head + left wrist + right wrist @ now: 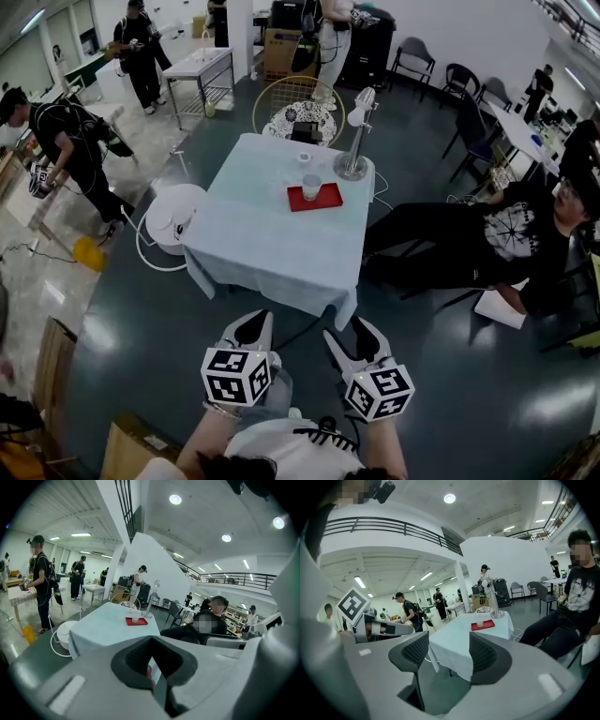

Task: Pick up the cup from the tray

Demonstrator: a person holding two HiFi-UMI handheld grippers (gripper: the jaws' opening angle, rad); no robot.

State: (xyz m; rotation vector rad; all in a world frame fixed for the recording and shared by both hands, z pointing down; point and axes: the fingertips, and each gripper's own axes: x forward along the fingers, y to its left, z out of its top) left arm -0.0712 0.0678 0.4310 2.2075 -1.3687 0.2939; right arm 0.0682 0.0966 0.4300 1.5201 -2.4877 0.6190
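Observation:
A clear cup stands upright on a red tray at the far right part of a table with a pale blue cloth. The left gripper view shows the cup and tray far ahead; so does the right gripper view, cup on tray. Both grippers hang low in front of me, well short of the table. My left gripper has its jaws together, empty. My right gripper is open with nothing between its jaws.
A metal lamp stand and a small white cup sit behind the tray. A person sits close to the table's right side. A white round appliance lies on the floor at its left. Cardboard boxes stand lower left.

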